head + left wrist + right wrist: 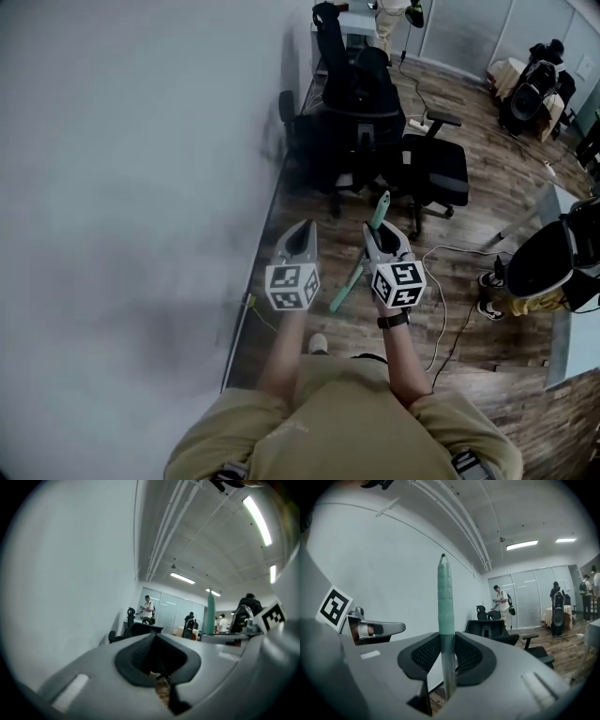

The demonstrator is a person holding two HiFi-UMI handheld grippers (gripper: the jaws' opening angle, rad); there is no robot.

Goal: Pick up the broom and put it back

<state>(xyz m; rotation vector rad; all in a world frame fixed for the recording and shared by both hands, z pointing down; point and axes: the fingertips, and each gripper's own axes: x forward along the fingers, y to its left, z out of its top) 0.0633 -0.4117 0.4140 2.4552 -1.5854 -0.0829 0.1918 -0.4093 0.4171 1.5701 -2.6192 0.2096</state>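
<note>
My right gripper (448, 654) clamps the broom (446, 597) upright; left gripper (156, 654) clenched, empty. Hold it vertical, skirt chairs (361, 122) at 12.

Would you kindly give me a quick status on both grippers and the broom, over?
Left gripper shut, empty. Right gripper shut on broom handle. Office chairs ahead by the wall, clear of the broom.
</note>
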